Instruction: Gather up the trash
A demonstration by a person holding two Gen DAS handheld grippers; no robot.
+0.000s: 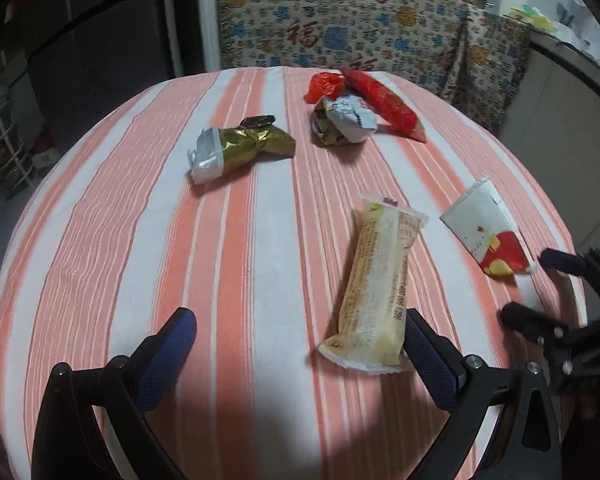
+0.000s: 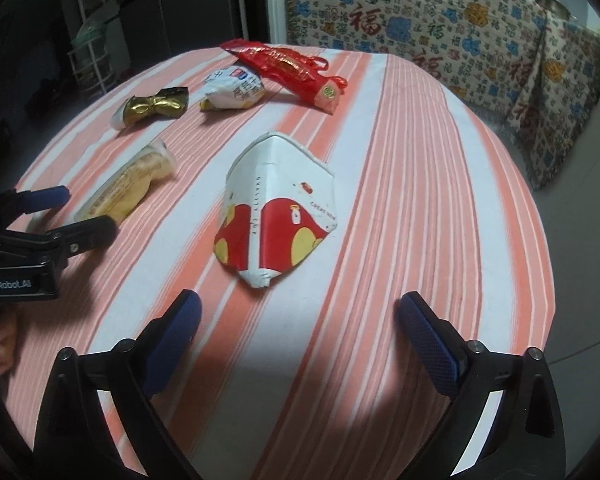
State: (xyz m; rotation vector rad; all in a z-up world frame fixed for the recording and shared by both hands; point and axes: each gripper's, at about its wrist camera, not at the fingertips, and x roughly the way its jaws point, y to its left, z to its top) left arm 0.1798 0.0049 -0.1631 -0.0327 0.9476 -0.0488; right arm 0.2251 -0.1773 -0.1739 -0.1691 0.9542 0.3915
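Several pieces of trash lie on a table with a pink-and-white striped cloth. A cream snack wrapper lies just ahead of my left gripper, close to its right finger. A flattened white-and-red paper cup lies just ahead of my right gripper; it also shows in the left wrist view. A gold foil wrapper, a crumpled white wrapper and a red plastic bag lie farther back. Both grippers are open and empty. My right gripper shows at the left wrist view's right edge.
A chair or sofa draped in a patterned cloth stands behind the table. A dark fridge and a white wire rack stand at the far left. The table edge curves away to the right in the right wrist view.
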